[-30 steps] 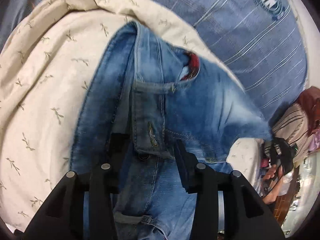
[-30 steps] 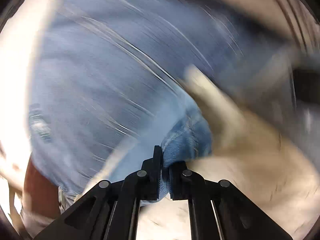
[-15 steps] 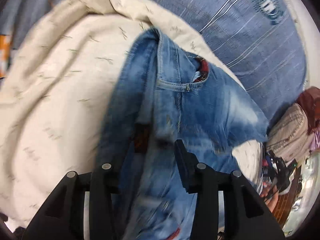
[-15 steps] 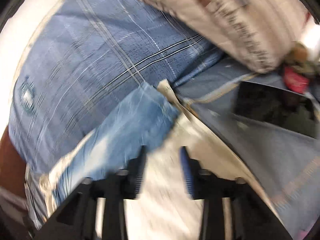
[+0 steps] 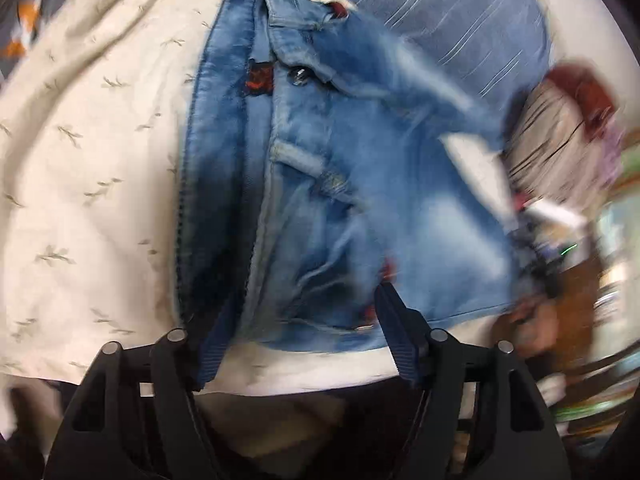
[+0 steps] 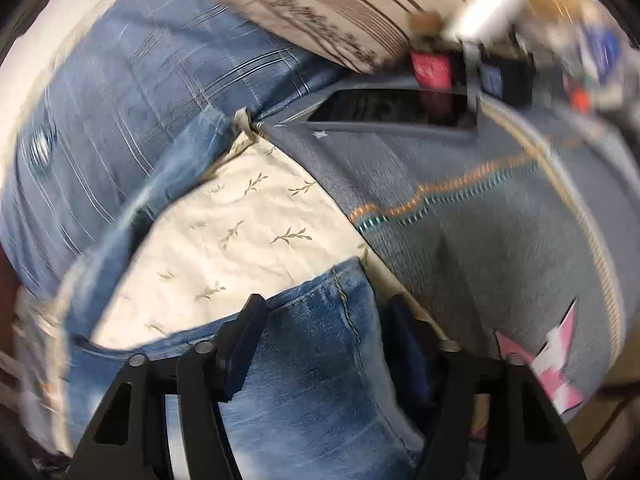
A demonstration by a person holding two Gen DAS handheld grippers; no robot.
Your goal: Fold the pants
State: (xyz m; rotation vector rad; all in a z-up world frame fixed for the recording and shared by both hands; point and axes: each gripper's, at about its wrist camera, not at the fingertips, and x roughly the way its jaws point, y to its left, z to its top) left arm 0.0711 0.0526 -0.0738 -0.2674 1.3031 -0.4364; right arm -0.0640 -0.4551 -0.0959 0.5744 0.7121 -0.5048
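Observation:
The blue jeans (image 5: 320, 168) lie folded on a cream leaf-print sheet (image 5: 88, 152), waistband and button toward the far side. My left gripper (image 5: 300, 328) is open, its fingers straddling the near edge of the folded jeans without pinching them. In the right wrist view the jeans (image 6: 320, 380) lie under and between the fingers of my right gripper (image 6: 324, 332), which is open. A further denim edge (image 6: 176, 176) runs along the sheet's left side.
A blue striped pillow (image 5: 460, 28) lies behind the jeans and shows in the right wrist view (image 6: 132, 80). A grey patterned blanket (image 6: 500, 208) is to the right. A beige striped cushion (image 6: 340, 12) and cluttered shelves are beyond.
My right gripper has let go of the denim, opened, and now sits over the folded jeans. My left gripper has pulled back to the jeans' near edge, still open.

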